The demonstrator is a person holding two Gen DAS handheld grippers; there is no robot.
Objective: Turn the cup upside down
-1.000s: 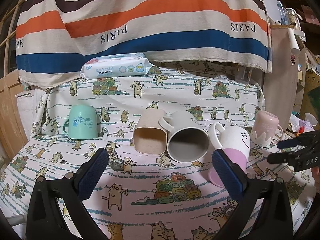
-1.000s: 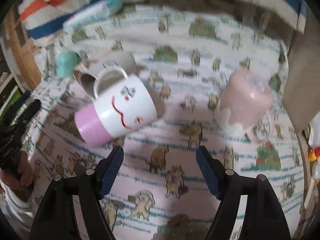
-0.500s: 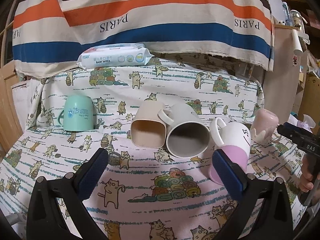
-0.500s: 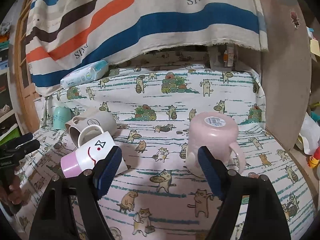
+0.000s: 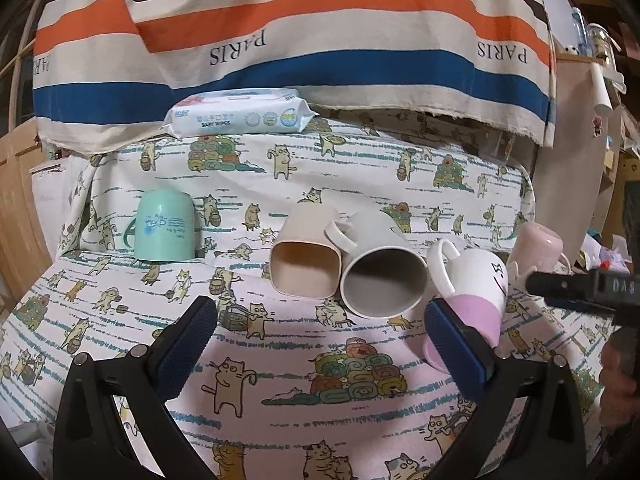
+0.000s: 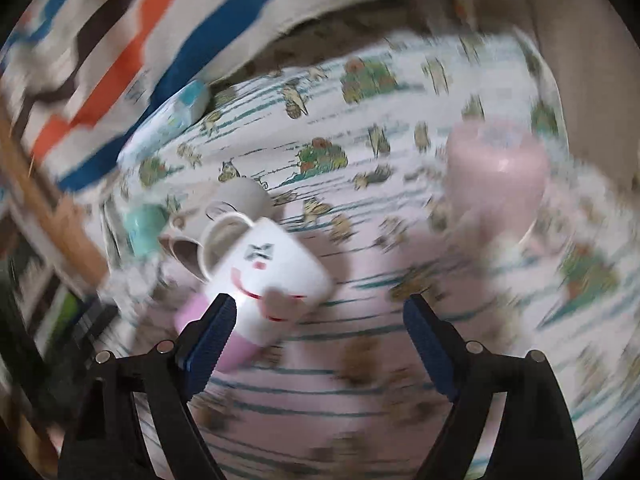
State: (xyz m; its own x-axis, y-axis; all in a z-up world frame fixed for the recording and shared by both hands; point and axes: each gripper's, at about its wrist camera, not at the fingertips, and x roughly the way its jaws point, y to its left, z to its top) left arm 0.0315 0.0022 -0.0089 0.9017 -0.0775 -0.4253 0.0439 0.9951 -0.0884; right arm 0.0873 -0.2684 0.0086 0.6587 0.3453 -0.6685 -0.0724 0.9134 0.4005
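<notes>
Three cups lie on their sides on the cat-print cloth: a beige square cup (image 5: 306, 254), a grey mug (image 5: 382, 270) and a white mug with a pink band and a face (image 5: 474, 298). The white mug also shows in the right wrist view (image 6: 264, 276). A mint cup (image 5: 166, 226) and a pink cup (image 5: 538, 246) (image 6: 496, 168) stand upside down. My left gripper (image 5: 332, 344) is open and empty, in front of the lying cups. My right gripper (image 6: 320, 336) is open and empty, just right of the white mug; its view is blurred.
A pack of baby wipes (image 5: 240, 114) lies at the back under a striped towel (image 5: 280, 32). A wooden panel (image 5: 576, 152) stands at the right edge. The right gripper's body (image 5: 584, 288) reaches in from the right in the left wrist view.
My right gripper has swung down and left toward the white mug, with its view now blurred by motion. My left gripper has barely moved. The cups have not moved.
</notes>
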